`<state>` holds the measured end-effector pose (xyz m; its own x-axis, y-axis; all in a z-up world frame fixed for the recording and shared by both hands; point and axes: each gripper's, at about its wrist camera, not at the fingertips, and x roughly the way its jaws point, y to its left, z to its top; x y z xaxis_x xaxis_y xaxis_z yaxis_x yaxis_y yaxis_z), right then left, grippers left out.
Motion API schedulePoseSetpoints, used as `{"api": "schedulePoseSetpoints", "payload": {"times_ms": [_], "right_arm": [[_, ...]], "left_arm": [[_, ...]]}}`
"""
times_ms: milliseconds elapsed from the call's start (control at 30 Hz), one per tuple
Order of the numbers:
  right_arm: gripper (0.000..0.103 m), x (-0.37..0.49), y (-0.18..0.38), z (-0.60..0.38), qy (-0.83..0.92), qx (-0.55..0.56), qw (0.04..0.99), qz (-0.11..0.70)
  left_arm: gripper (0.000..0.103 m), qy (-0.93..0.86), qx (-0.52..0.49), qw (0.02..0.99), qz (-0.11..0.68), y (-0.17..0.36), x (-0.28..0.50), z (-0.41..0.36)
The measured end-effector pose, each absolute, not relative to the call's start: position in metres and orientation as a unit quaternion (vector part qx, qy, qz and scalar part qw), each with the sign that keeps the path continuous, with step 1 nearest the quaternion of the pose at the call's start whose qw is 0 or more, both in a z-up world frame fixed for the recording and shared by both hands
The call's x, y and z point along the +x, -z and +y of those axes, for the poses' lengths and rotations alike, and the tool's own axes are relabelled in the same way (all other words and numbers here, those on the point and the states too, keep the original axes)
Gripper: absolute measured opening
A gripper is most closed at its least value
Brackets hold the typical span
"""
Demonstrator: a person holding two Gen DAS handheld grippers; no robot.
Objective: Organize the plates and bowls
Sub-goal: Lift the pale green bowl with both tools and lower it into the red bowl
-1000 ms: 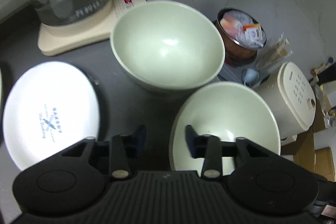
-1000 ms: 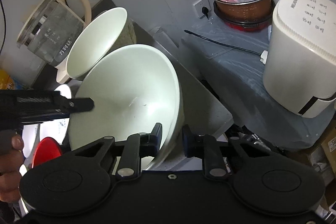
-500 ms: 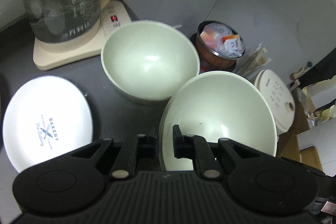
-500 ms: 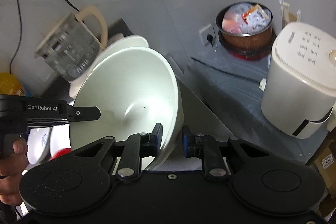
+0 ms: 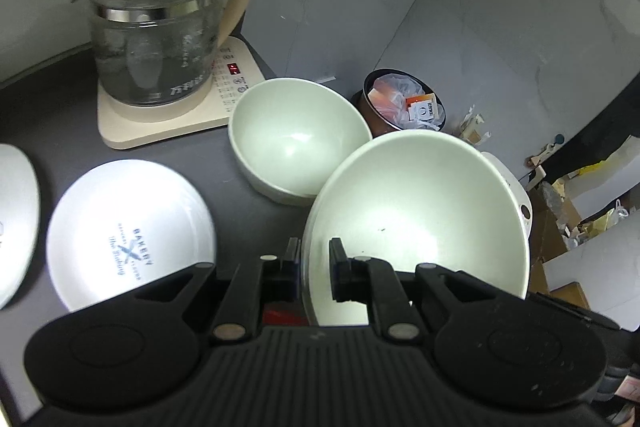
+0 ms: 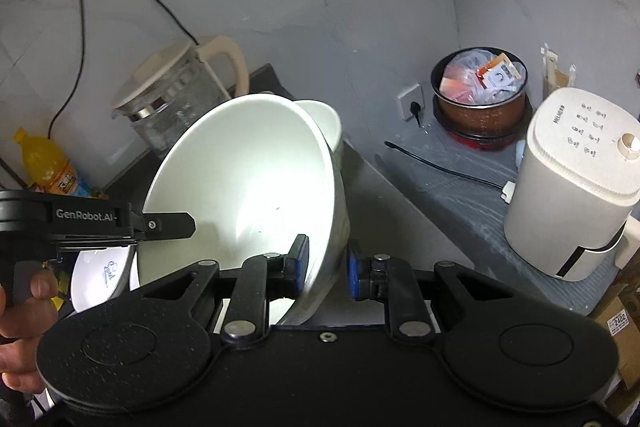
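A large pale green bowl [image 5: 420,219] is held off the counter by both grippers. My left gripper [image 5: 314,267] is shut on its near-left rim. My right gripper [image 6: 326,265] is shut on its near-right rim; the bowl [image 6: 248,195] tilts toward the left there. A second pale green bowl [image 5: 296,135] sits on the dark counter just beyond it, also showing behind the held bowl in the right wrist view [image 6: 328,119]. A white plate with blue "BAKERY" print [image 5: 128,239] lies on the counter to the left. Another white plate's edge [image 5: 16,219] shows at far left.
A glass kettle [image 5: 160,39] on a cream base stands at the back of the counter [image 5: 56,115]. A yellow bottle [image 6: 48,163] stands by the wall. Right of the counter's edge, lower down, are a brown pot with packets [image 6: 480,95] and a white appliance [image 6: 576,199].
The large bowl has risen higher off the counter with both grippers on its rim. The left gripper closed on the rim a second ago. The second bowl and plate stayed put.
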<state>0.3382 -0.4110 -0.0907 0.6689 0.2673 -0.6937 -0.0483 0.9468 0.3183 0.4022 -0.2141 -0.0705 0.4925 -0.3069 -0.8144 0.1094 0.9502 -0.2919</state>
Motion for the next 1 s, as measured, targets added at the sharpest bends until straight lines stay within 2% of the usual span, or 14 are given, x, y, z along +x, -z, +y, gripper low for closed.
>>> {"api": "schedulePoseSetpoints", "payload": {"times_ms": [600,1000], "right_arm": [[0.021,0.292,0.074,-0.352,-0.069,0.125,0.906,0.399],[0.021,0.262,0.088,-0.323,-0.055,0.123,0.892,0.432]], "left_arm": [[0.012,0.147,-0.106,0.854,0.488,0.062,0.356,-0.152],[0.012,0.157,-0.110,0.836,0.514,0.082,0.328,-0.123]]}}
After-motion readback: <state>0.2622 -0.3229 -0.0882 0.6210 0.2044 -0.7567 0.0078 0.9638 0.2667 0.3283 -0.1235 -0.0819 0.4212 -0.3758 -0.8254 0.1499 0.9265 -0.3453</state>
